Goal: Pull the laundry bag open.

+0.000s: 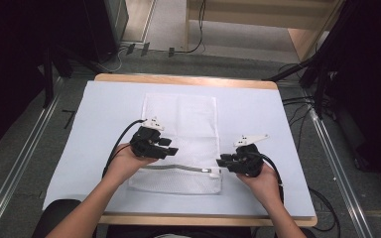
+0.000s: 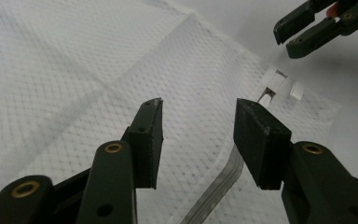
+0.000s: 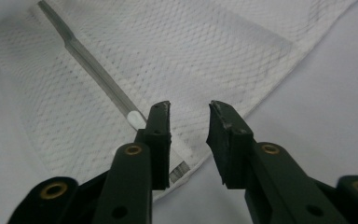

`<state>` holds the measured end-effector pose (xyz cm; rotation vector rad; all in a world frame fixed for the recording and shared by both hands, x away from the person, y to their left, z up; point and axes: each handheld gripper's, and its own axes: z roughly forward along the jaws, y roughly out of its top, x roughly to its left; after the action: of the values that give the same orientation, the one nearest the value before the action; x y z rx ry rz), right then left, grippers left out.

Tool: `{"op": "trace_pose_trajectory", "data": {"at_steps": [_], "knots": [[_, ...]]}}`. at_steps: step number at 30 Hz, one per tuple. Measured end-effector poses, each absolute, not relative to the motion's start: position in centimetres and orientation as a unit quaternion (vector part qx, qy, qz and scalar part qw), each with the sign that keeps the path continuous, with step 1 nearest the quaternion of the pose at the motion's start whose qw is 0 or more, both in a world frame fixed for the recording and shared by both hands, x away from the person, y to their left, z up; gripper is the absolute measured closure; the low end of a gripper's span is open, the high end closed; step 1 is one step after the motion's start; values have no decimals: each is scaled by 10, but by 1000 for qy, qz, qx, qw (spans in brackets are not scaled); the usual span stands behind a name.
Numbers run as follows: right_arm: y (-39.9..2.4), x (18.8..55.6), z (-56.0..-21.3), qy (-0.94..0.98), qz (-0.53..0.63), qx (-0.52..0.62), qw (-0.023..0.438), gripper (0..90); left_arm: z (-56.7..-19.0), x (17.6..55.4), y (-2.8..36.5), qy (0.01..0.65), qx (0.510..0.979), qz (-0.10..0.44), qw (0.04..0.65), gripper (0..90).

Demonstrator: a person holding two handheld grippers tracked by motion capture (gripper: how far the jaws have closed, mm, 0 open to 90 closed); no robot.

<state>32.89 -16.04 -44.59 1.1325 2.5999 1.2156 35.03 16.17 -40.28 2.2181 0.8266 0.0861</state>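
grey carpet and black cables surrounded one table (image 1: 278, 124) covered by a pale sheet. one white mesh laundry bag (image 1: 178, 119) lay flat on it, near the middle, its single grey zipper (image 1: 178, 167) running across the end closest to the person, with one white pull tab (image 1: 213, 173) at the right end of that zipper.

two tools were in play, one in each hand. the left tool (image 1: 171, 147) hovered over the bag's left part just above the zipper line; its jaws stood partly apart with only mesh showing beneath the gap, gripping nothing. the right tool (image 1: 222, 161) sat at the bag's right near corner beside the pull tab; its jaws stood a narrower gap apart, and in the right gripper view the tab (image 3: 135, 119) lay just outside the left jaw, not pinched.
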Motion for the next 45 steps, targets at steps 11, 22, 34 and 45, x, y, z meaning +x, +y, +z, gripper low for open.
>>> {"op": "trace_pose_trajectory", "data": {"at_steps": [11, 22, 34, 45], "knots": [[-155, 325, -455, 848, 379, 370, -2, 900, -412, 351, 139, 315, 873, 1, 373, 527], [-150, 326, -464, 865, 355, 356, -11, 900, -423, 350, 120, 301, 882, -21, 362, 536], [-145, 325, -467, 878, 349, 328, 1, 900, -433, 343, 99, 285, 889, -30, 357, 603], [-145, 325, -467, 877, 352, 328, -1, 900, -447, 343, 83, 282, 893, -58, 346, 720]]}}
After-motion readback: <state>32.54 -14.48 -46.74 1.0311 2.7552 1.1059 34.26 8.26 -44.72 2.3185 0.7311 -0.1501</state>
